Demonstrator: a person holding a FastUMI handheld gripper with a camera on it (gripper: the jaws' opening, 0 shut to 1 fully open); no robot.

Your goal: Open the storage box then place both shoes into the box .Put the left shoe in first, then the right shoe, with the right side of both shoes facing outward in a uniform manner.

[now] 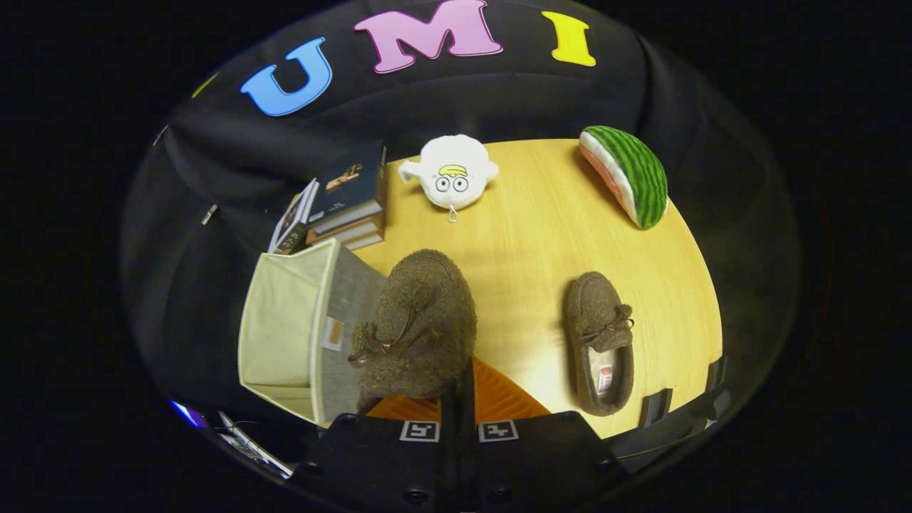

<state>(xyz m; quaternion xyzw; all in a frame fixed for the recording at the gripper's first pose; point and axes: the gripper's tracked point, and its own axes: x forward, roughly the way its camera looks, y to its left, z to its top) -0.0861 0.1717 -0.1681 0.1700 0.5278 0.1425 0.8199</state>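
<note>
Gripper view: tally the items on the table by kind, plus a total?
Brown fuzzy shoes: 2, one held in the gripper by the box, one lying on the table
Fabric storage box: 1, open
Stack of books: 1
White plush toy: 1
Watermelon-slice plush: 1
Total: 6

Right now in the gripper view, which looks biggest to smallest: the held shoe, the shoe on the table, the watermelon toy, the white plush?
1. Held shoe, nearness inflates it
2. Shoe on the table
3. Watermelon toy and white plush look alike

Hand-held gripper is shut on the held shoe.
</note>
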